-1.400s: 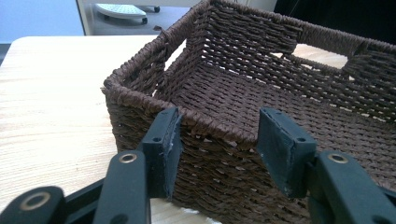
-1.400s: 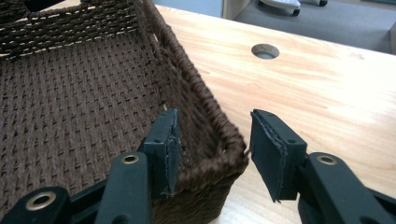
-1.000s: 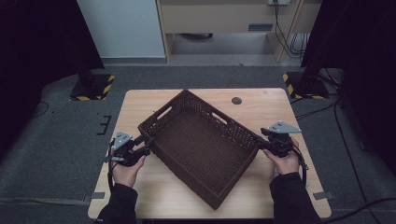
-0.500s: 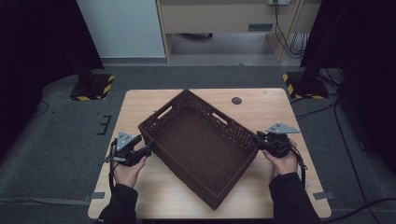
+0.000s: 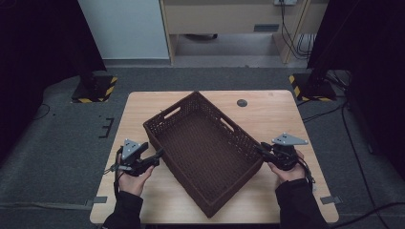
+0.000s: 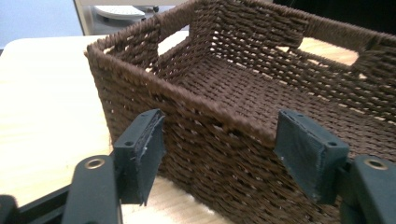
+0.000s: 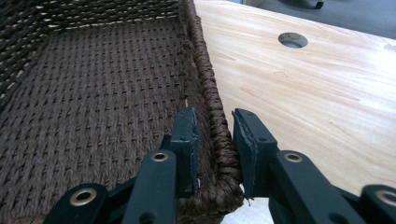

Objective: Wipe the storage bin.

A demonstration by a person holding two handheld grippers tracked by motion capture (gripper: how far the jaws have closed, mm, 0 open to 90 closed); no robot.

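A dark brown woven basket [image 5: 203, 145] lies empty and askew on the wooden table [image 5: 277, 114]. My left gripper [image 5: 157, 156] is at its left long wall. In the left gripper view its jaws [image 6: 224, 156] stand wide and have just been opening; the basket's wall [image 6: 243, 88] rises just beyond the pads [image 6: 142, 154], which do not press on it. My right gripper [image 5: 261, 149] is at the basket's right corner. Its jaws [image 7: 215, 140] have just been closing, and the pads [image 7: 187, 135] now clamp the braided rim [image 7: 205, 79] from inside and outside.
A round cable hole [image 5: 242, 102] sits in the tabletop behind the basket. Bare wood lies to the right of the rim [image 7: 317, 102]. Two stand feet with yellow and black stripes [image 5: 95, 88] rest on the grey floor past the table's far corners.
The left gripper's jaws have spread wider beside the basket's wall. The right gripper's jaws have narrowed onto the rim. Both hands and the basket have stayed where they were.
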